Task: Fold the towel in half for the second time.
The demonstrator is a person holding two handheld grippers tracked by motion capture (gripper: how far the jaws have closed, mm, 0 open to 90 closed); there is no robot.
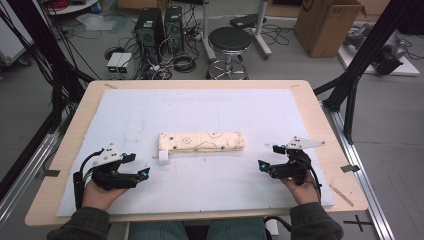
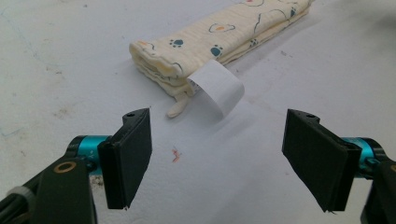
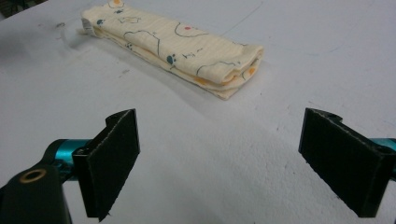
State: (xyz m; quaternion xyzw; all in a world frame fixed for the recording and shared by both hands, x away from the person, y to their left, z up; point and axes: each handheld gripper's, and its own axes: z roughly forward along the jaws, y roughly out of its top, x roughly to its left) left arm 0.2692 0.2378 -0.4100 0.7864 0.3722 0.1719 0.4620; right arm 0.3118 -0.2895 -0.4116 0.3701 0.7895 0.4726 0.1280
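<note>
Folded cloth [image 1: 202, 141] — cream, paw-print pattern, white label [image 1: 163, 156] curling off its left end — lies mid-mat [image 1: 220, 190], between left gripper [image 1: 139, 165] and right gripper [image 1: 268, 158], both wide apart, touching nothing.

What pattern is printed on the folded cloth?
Pale cream folded cloth with dark teal paw prints and outlined shapes with orange accents; clearest in the left gripper view.

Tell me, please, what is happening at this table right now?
A person sits at the table with a tool in each hand. A folded cream cloth with a white label lies in the middle, untouched. The left tool and right tool rest open on either side, each pointing toward one end of it.
</note>
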